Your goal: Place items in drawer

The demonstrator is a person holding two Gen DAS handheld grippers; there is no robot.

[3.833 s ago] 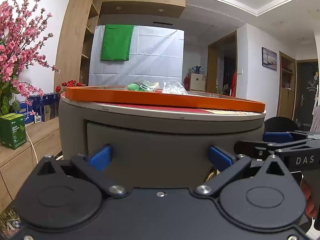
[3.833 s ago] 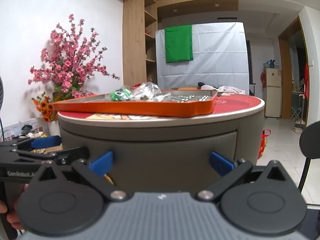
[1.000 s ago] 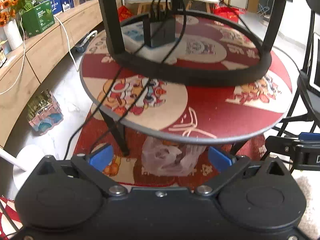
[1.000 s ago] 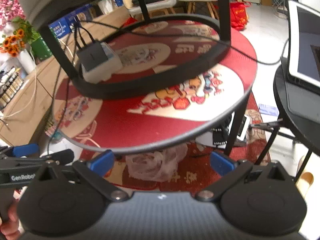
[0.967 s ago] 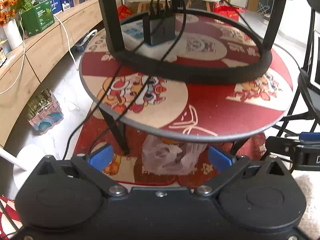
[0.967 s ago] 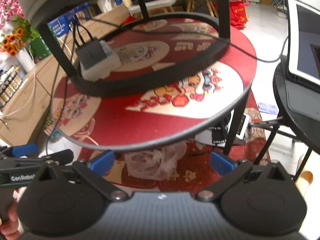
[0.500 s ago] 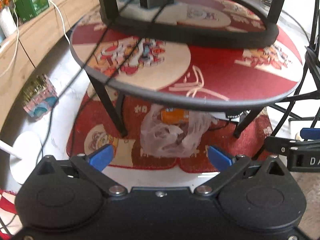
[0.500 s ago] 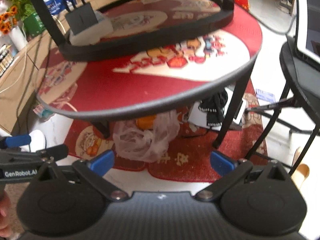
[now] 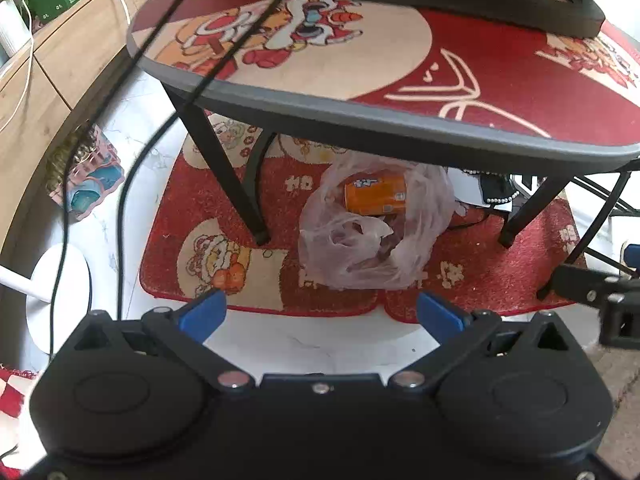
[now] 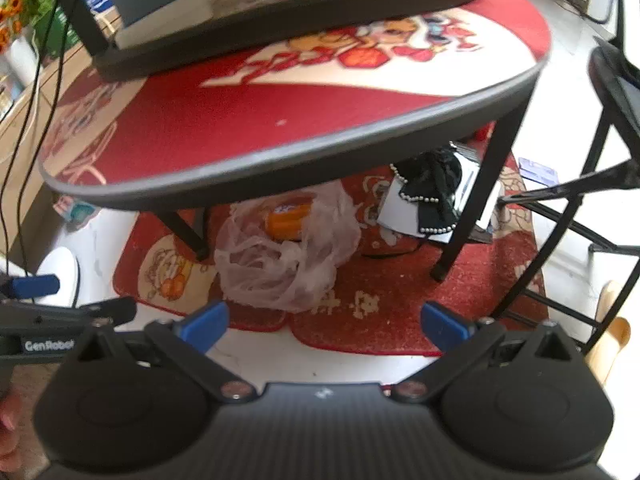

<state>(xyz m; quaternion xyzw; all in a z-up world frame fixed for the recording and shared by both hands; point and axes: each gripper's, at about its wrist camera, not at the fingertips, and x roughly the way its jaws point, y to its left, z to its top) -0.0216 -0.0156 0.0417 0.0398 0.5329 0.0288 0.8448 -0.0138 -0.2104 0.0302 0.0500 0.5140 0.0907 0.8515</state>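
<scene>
Now aimed down at bag (image 9: 372, 236) on rug, twelve o'clock of left gripper (image 9: 320, 312) and right gripper (image 10: 324, 322), both spread, empty. Likely light, floppy, slippery (can (image 9: 376, 194) inside); best pinched at bunched top.

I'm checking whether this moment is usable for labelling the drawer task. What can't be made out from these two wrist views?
- The drawer: in neither view; both cameras point down under the round table.
- Contents of the plastic bag: only an orange can shows; crumpled film hides the rest.
- Dark beaded item: right view blurred, the table leg crosses it.
- Right tongs and left tongs: open, holding nothing.
</scene>
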